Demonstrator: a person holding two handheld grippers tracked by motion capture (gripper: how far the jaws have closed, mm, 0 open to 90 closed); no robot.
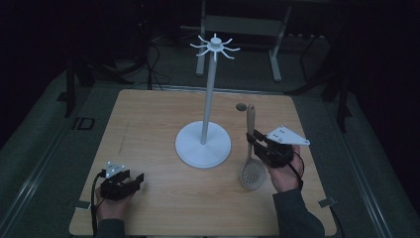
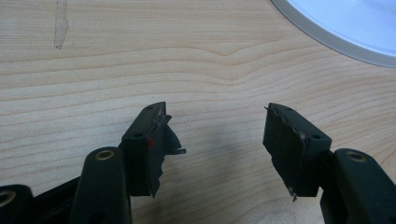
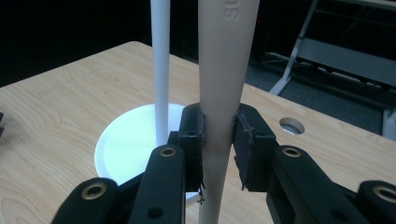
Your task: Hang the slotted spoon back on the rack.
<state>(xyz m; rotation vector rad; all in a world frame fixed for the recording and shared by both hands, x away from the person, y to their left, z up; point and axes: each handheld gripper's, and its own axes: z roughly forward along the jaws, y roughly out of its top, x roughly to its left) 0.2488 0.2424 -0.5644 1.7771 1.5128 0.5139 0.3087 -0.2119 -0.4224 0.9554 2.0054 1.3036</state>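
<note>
Right gripper [image 1: 253,144], high view: item held in my right hand at the right side of the table [image 1: 148,208], jaws clamped on the handle of a pale slotted spoon [image 1: 250,158]; grey three-cornered plate on top, cable trailing back toward my sleeve. Spoon: handle pointing away from me toward the far edge, perforated bowl nearest me, low over the wood just left of my right hand; whether the bowl touches the table I cannot tell. White stand [image 1: 204,144]: round flat base at the table's middle, thin upright pole, ring of hooks at the top; it sits just left of the spoon, apart from it. Small round hole [image 1: 241,106] in the tabletop, beyond the spoon's handle tip. Left gripper [image 1: 133,181]: near the front left of the table, in my left hand, well apart from stand and spoon, jaws spread with nothing between them. Left gripper view: left gripper [image 2: 219,140], both black jaws parted over bare wood grain, pads worn and ragged at the edges, holding nothing; curved rim of the stand's base [image 2: 345,28] at the upper right corner. Right gripper view: right gripper [image 3: 218,140], both pads pressed flat against the spoon handle [image 3: 224,70], which rises upright between them with raised lettering near the top; stand pole [image 3: 161,70] just left of the handle, its white base [image 3: 126,149] behind the left jaw; tabletop hole [image 3: 291,125] off to the right.
</note>
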